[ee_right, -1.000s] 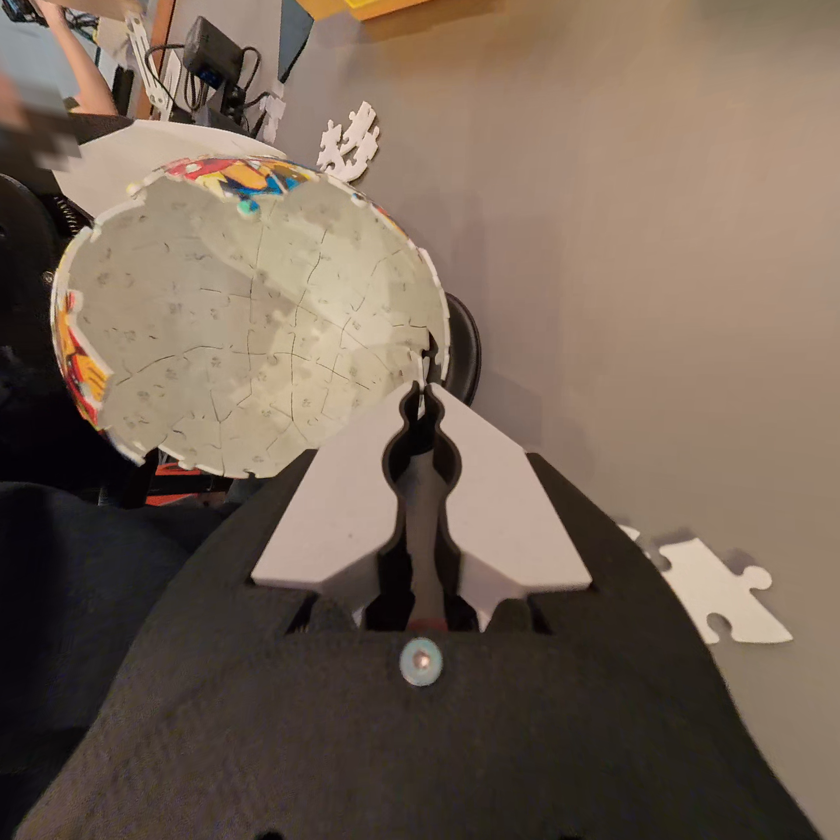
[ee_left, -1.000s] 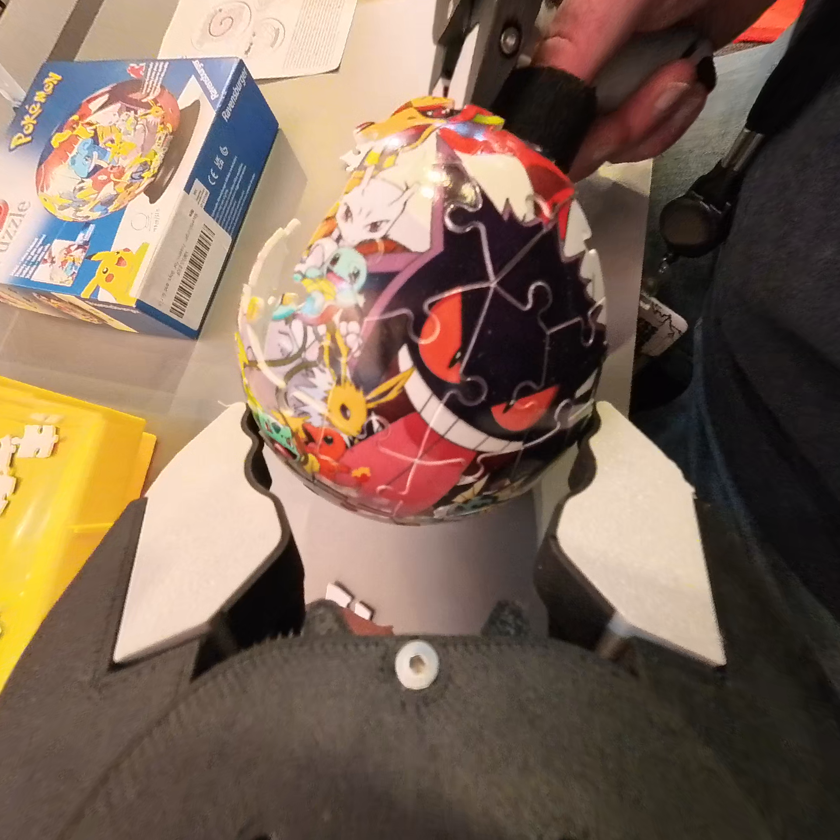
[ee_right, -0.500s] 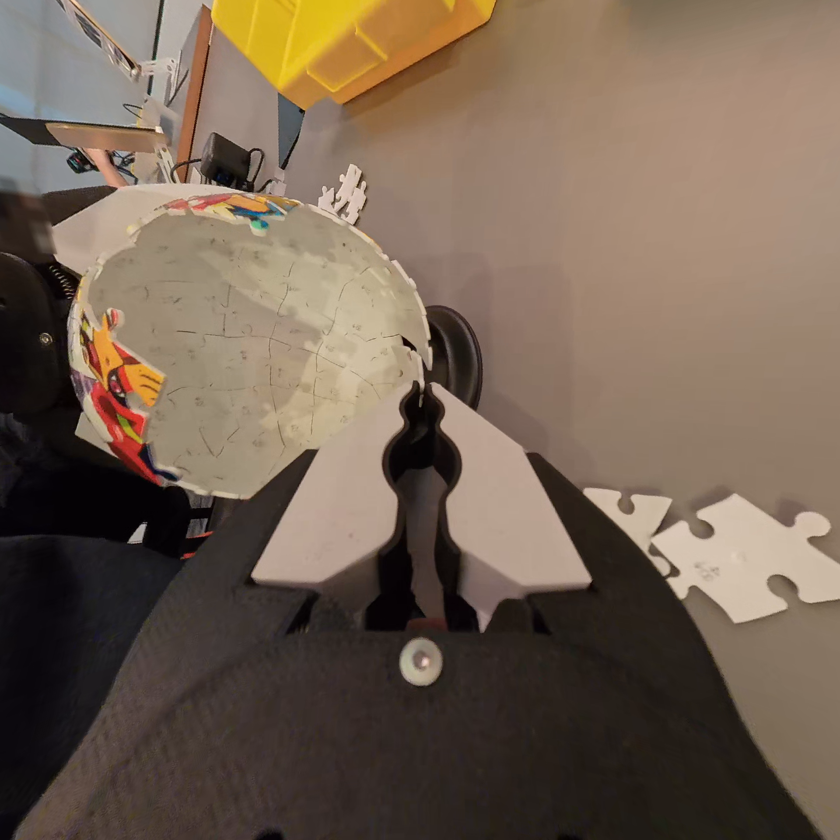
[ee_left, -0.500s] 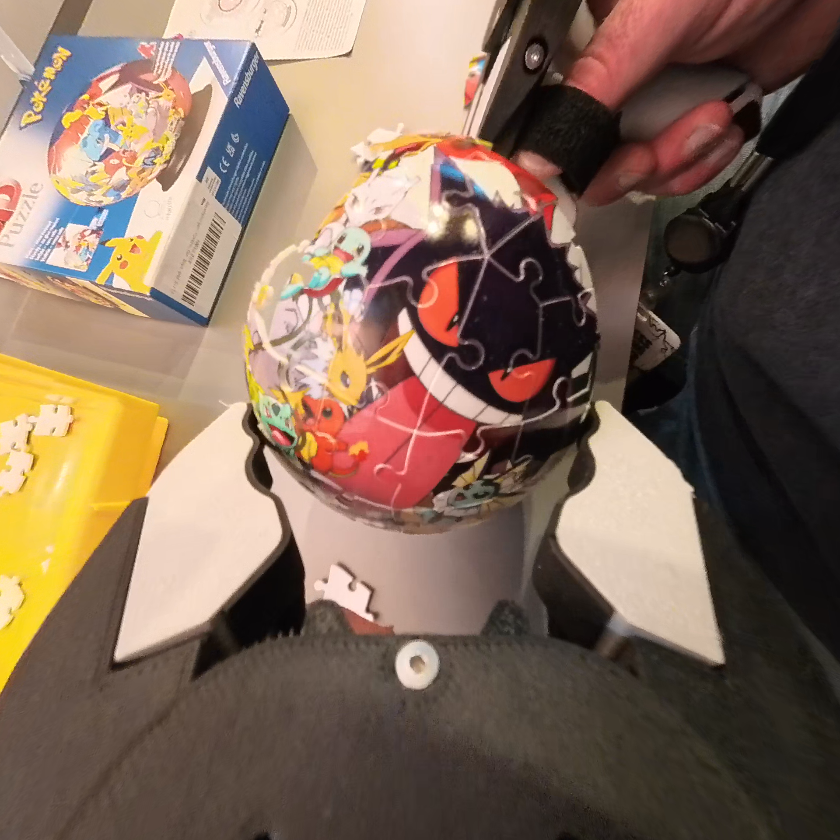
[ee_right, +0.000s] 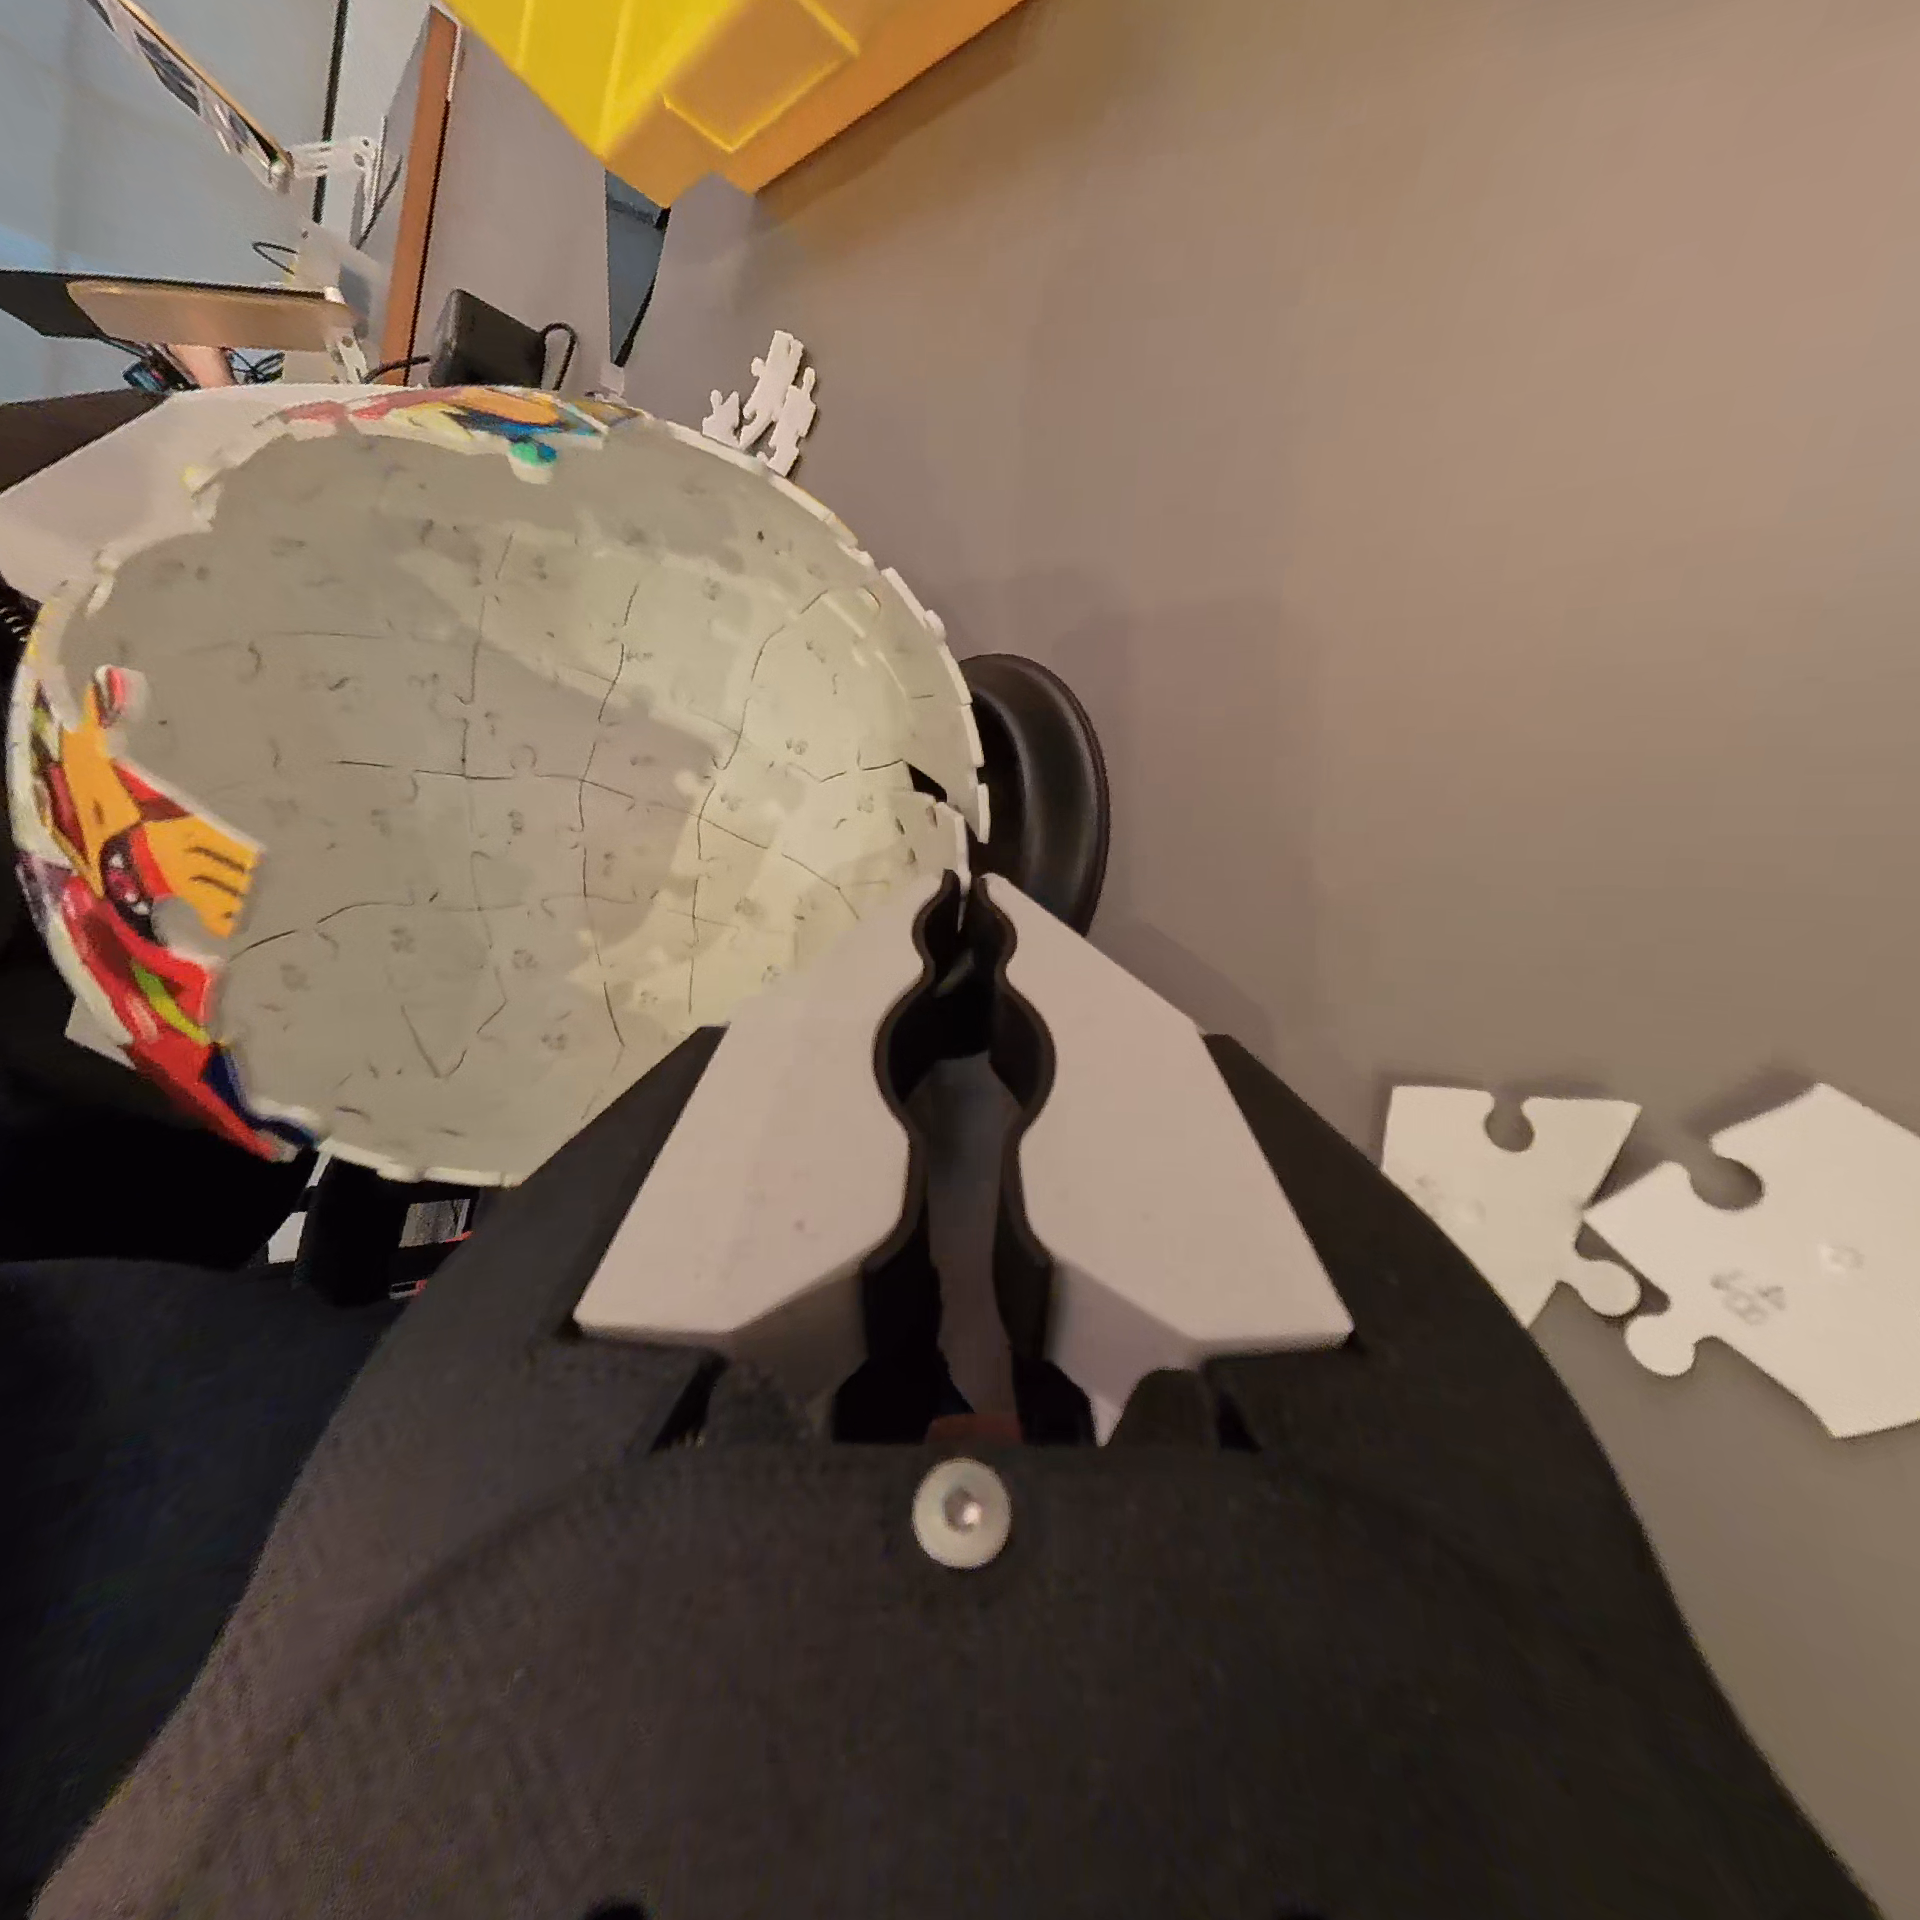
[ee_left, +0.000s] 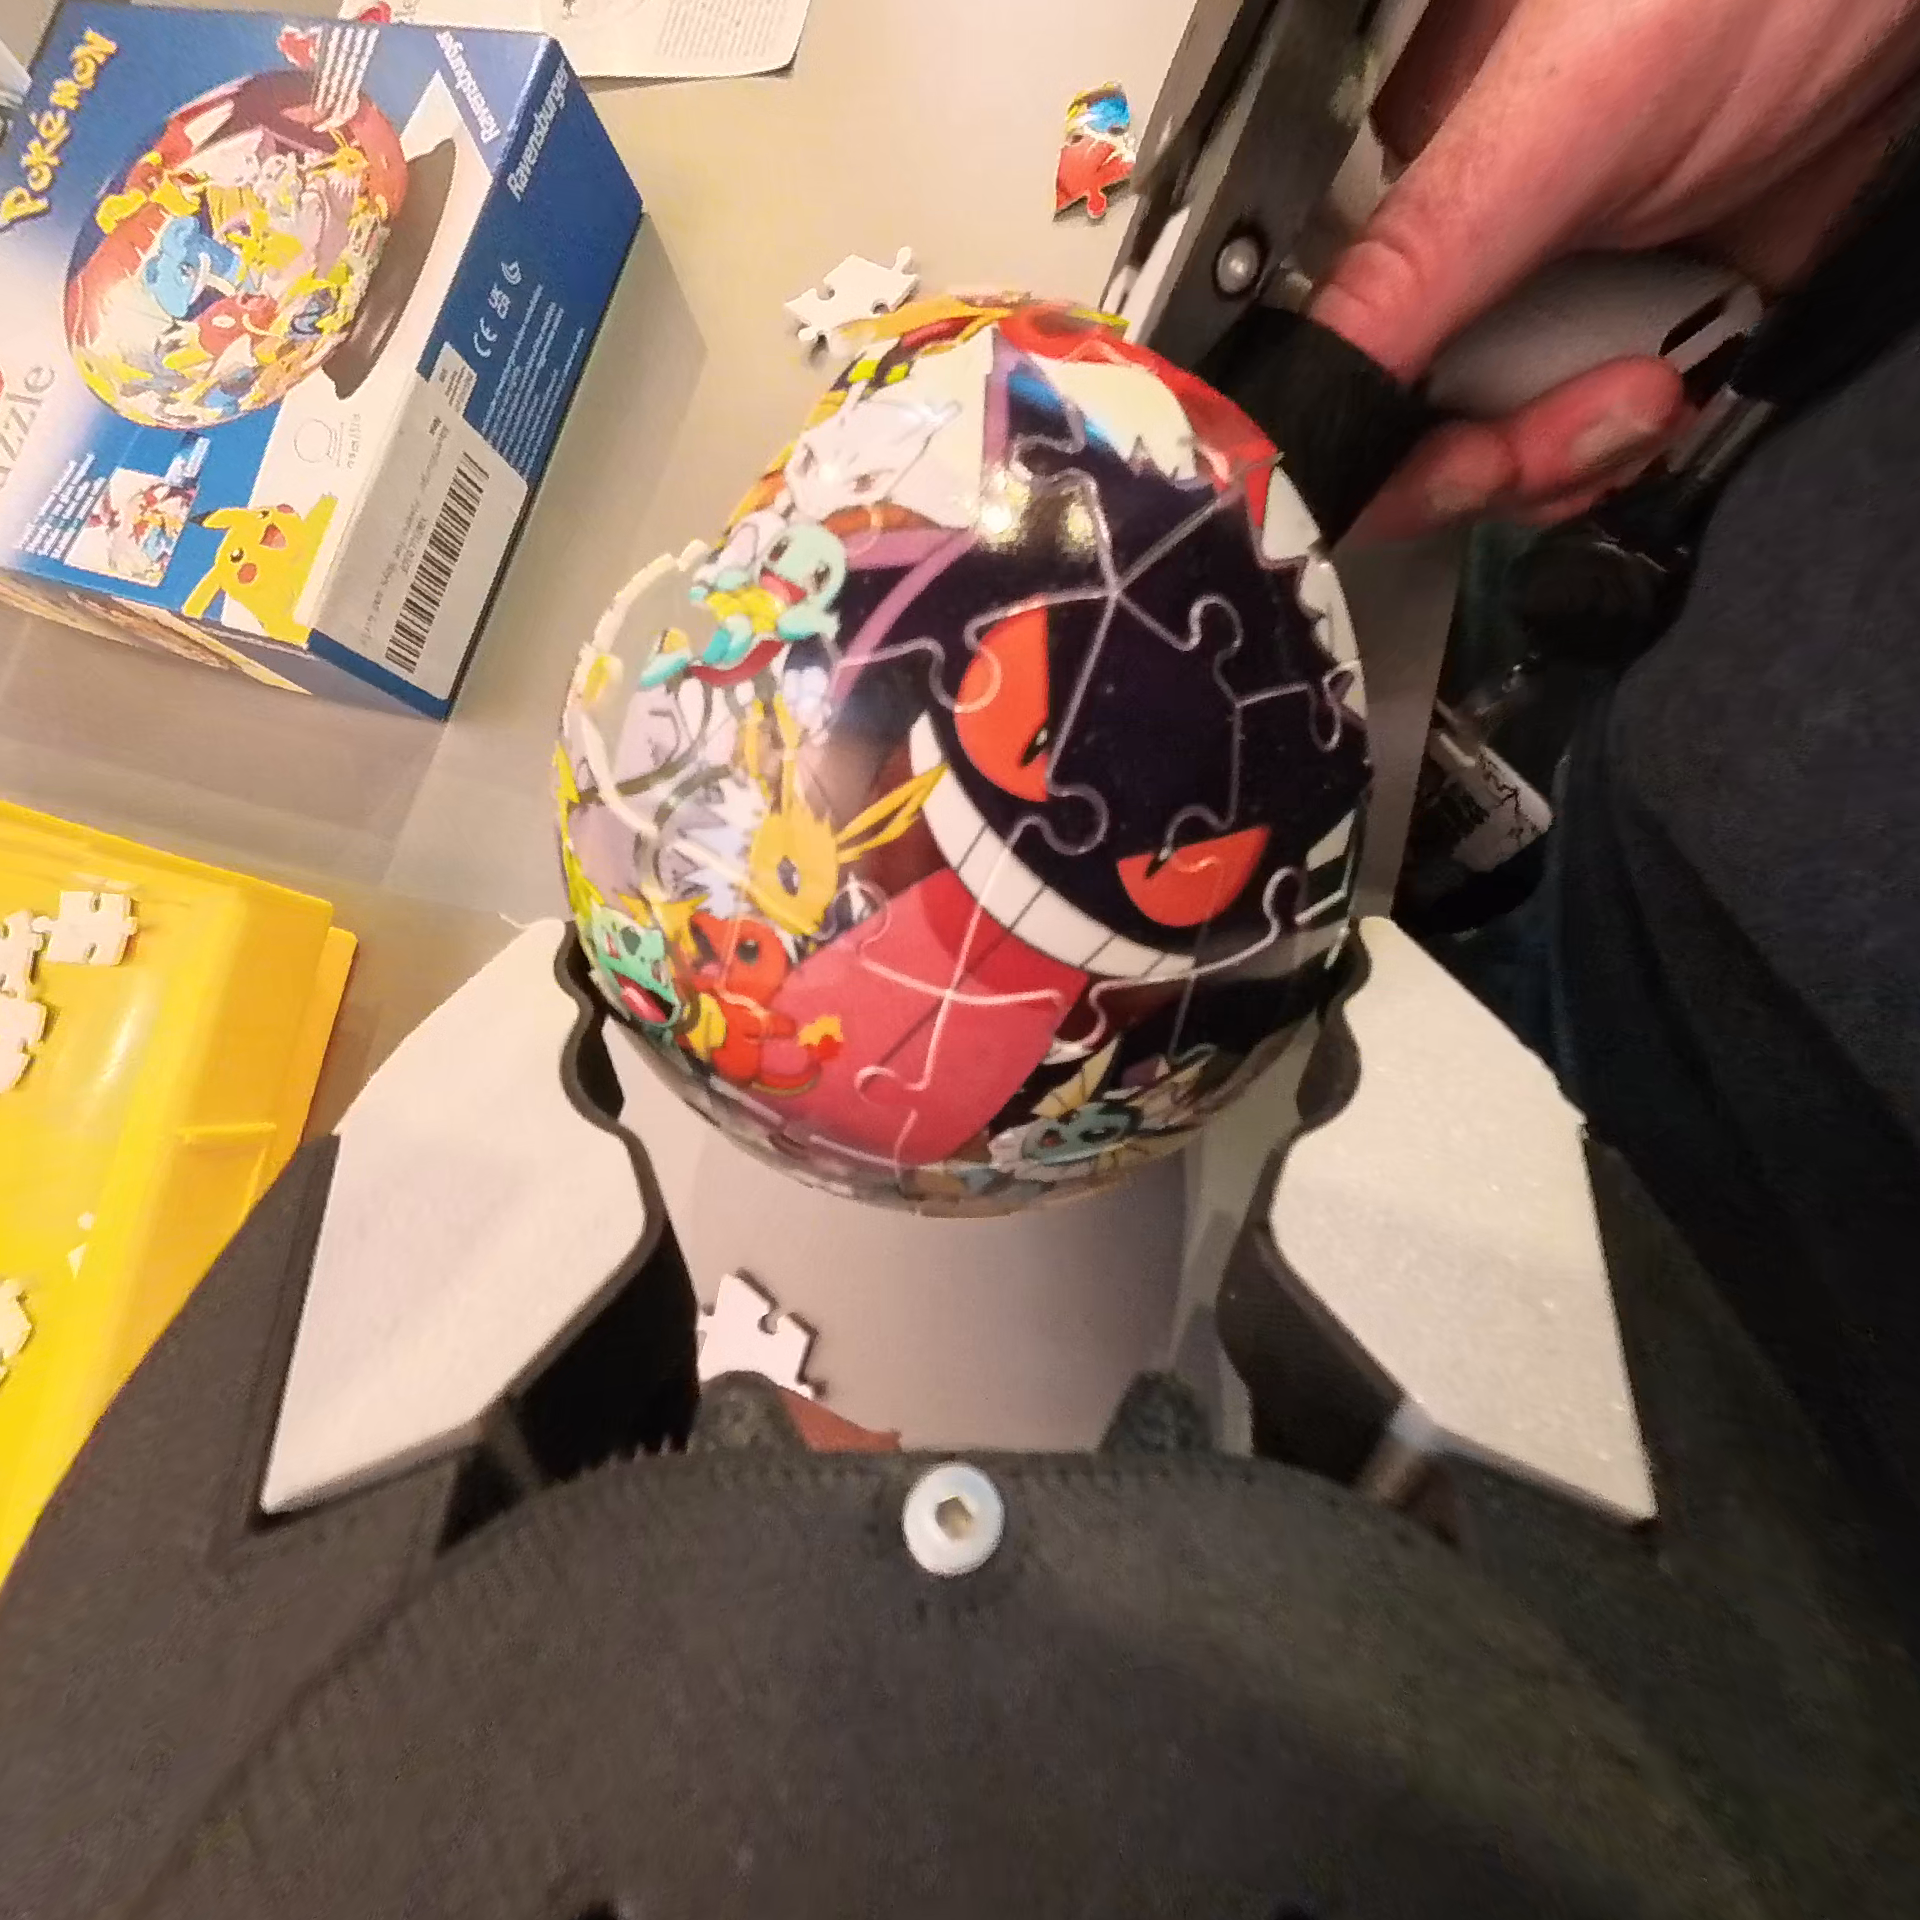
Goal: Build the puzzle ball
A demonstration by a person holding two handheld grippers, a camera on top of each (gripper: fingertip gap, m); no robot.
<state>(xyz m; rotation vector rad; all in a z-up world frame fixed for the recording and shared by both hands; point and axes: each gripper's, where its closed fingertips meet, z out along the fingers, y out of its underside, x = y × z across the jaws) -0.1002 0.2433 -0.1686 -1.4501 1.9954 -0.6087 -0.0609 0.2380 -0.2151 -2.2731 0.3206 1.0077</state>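
Note:
The partly built puzzle ball (ee_left: 966,790) has a glossy cartoon print outside and a bare white inside (ee_right: 499,790), with a wide opening on the side facing the right wrist view. My left gripper (ee_left: 966,935) is spread wide, and both pads press the ball's lower sides and hold it above the table. My right gripper (ee_right: 961,894) is shut, its tips pinching the jagged rim of the ball's opening. It also shows in the left wrist view (ee_left: 1226,260) at the ball's top, held by a person's hand (ee_left: 1558,208).
A blue puzzle box (ee_left: 312,343) lies at back left and a yellow tray (ee_left: 156,1039) with white pieces at left. Loose pieces (ee_left: 753,1335) (ee_left: 852,296) (ee_right: 1507,1174) lie on the grey table. A black ring stand (ee_right: 1049,769) sits behind the ball. A person's dark-clothed body is at right. There is about 8 centimeters between the tips of the two grippers.
Both grippers and the ball have shifted together across the table. The ball has turned a little. Two white pieces have come into the right wrist view. Both grips are unchanged.

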